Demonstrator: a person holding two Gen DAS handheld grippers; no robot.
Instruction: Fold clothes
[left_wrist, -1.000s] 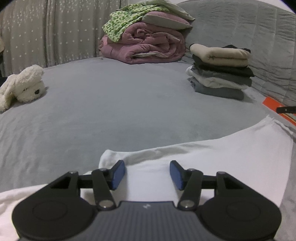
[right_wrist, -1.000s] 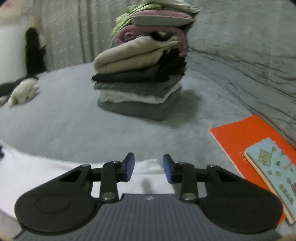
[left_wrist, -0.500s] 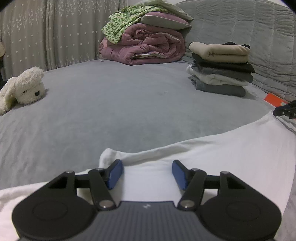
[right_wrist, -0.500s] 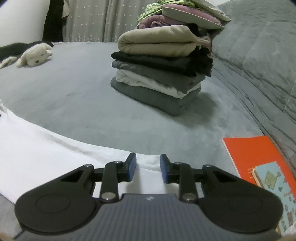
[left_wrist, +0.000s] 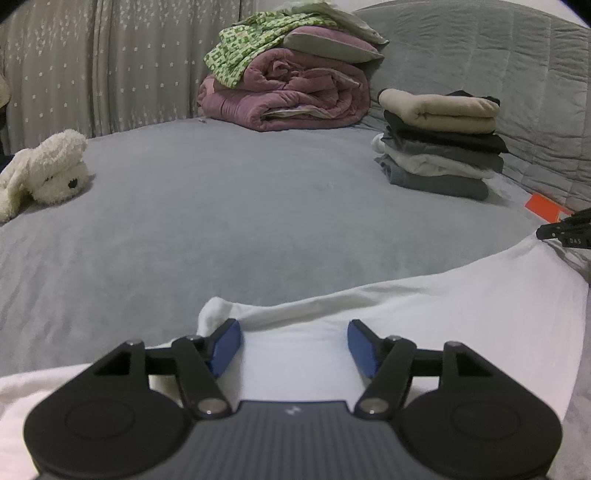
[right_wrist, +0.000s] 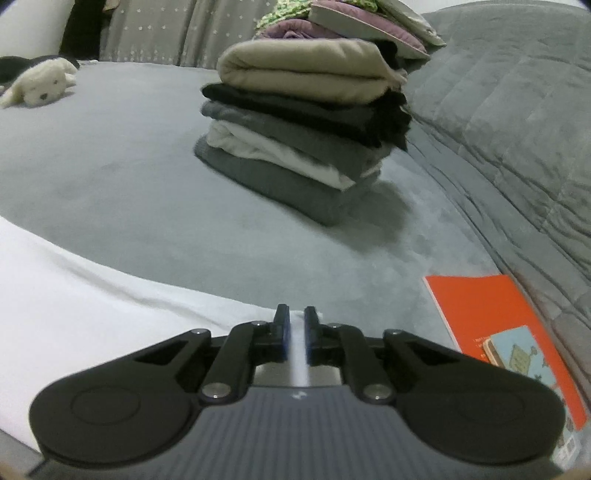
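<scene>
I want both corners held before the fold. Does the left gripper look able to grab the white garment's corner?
Probably yes: the left gripper is open over the white garment, its corner by the left finger, nothing between.

left gripper jaws wide, right gripper jaws pinched.

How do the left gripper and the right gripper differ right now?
The left gripper is open with its blue pads wide apart, while the right gripper is shut on the white garment, a strip of cloth pinched between its pads. The left one hovers over the garment's edge gripping nothing; the right one holds a corner near the orange book. Both are black with blue pads.
</scene>
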